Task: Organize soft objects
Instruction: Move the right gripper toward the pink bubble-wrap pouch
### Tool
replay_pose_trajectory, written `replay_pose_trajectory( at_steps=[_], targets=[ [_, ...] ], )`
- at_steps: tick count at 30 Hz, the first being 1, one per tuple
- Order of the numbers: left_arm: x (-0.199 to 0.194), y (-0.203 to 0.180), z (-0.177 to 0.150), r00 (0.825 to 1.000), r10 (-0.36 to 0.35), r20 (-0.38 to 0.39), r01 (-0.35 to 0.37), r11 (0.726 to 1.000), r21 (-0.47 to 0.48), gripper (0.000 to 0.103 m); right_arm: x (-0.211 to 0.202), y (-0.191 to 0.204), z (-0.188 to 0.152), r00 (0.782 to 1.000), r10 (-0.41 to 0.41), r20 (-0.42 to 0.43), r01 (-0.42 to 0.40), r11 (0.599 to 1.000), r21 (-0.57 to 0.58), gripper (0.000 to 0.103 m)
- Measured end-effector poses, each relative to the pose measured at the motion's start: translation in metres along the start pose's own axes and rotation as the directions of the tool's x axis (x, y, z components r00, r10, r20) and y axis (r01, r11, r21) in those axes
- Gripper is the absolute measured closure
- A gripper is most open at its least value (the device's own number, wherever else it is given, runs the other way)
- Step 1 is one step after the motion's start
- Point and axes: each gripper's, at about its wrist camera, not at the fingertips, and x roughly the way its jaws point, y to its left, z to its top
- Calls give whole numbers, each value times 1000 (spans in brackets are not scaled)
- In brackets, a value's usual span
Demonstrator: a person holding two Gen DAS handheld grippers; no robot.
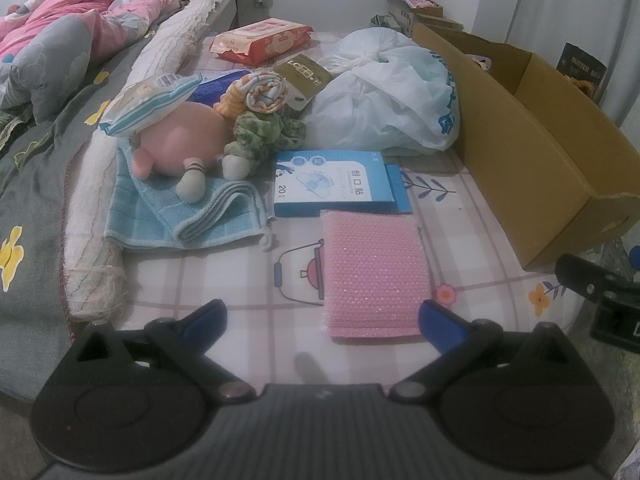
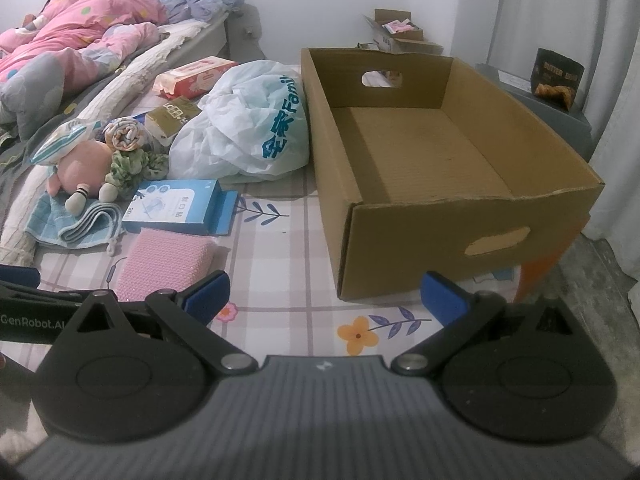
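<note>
On the bedsheet, left to right: blue towel [image 1: 160, 216], plush toy [image 1: 180, 148], pink sponge [image 1: 372, 276], cardboard box [image 2: 420, 160] with nothing inside. My left gripper [image 1: 322, 320] and right gripper [image 2: 326, 292] both spread wide, holding nothing. Sorting not begun, I judge; next, close on sponge.

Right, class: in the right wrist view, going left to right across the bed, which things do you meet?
Blue towel → pink plush toy → blue box → white plastic bag → cardboard box.
</note>
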Motion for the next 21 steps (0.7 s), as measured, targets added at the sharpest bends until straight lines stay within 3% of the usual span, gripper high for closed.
replay_pose_trajectory(
  at_steps=[15, 21],
  targets=[
    [3, 4, 0, 1000, 3, -12, -3, 1000, 2, 1, 1, 2, 1, 1000, 10, -1, -10, 1000, 5, 1],
    [8, 23, -1, 1000, -28, -8, 27, 999, -27, 1, 7, 5, 1, 996, 87, 0, -87, 996, 36, 1]
  ],
)
